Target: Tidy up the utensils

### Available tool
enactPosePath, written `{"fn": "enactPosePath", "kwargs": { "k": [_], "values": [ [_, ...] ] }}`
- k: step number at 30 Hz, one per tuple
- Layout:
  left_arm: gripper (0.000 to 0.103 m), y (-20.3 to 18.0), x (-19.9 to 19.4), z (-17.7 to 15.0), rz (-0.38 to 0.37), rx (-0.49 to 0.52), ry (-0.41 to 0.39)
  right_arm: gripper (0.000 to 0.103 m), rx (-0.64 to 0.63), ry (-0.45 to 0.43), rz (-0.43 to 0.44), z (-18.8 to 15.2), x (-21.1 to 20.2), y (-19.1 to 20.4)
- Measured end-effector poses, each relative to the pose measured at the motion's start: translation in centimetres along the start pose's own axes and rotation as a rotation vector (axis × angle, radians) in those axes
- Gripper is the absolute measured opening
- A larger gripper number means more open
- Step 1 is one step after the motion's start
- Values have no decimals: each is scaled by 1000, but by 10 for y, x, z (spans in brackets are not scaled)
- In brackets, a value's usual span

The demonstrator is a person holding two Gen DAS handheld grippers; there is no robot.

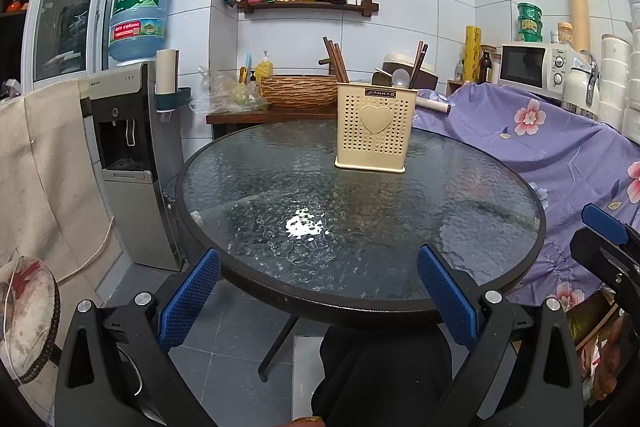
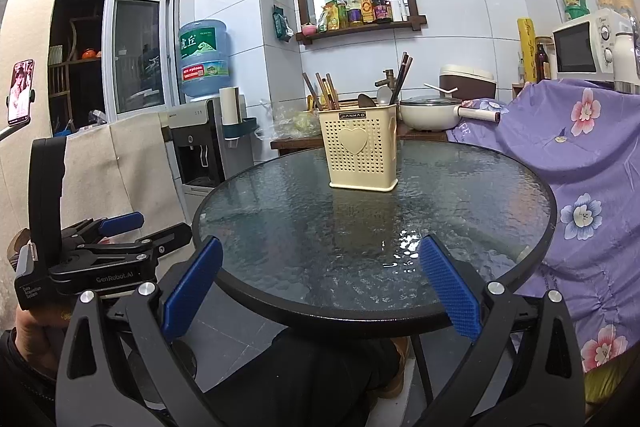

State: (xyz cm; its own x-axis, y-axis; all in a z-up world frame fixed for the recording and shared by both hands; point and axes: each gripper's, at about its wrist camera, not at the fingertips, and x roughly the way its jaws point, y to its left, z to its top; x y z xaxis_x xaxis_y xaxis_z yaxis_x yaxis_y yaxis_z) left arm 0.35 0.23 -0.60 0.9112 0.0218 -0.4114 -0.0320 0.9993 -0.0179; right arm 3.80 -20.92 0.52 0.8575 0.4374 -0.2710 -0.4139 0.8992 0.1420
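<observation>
A cream perforated utensil holder with a heart on its front stands upright on the far part of a round glass table. Brown chopsticks and spoons stick out of its top. It also shows in the right wrist view, with its chopsticks. My left gripper is open and empty, held at the near table edge. My right gripper is open and empty, also at the near edge. The left gripper shows at the left in the right wrist view.
A water dispenser stands left of the table. A purple floral cloth covers furniture at the right. Behind are a wooden counter with a woven basket, a pot, a rice cooker and a microwave.
</observation>
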Motion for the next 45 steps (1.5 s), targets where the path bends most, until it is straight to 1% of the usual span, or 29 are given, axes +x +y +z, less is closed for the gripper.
{"fn": "enactPosePath", "kwargs": {
  "k": [33, 40, 45],
  "values": [
    [97, -1, 0, -2, -4, 6, 4, 97, 0, 8, 1, -3, 0, -1],
    [97, -1, -3, -3, -20, 5, -17, 97, -1, 7, 0, -2, 0, 0],
    [97, 1, -2, -2, -16, 2, -7, 97, 0, 7, 0, -2, 0, -1]
  ]
}}
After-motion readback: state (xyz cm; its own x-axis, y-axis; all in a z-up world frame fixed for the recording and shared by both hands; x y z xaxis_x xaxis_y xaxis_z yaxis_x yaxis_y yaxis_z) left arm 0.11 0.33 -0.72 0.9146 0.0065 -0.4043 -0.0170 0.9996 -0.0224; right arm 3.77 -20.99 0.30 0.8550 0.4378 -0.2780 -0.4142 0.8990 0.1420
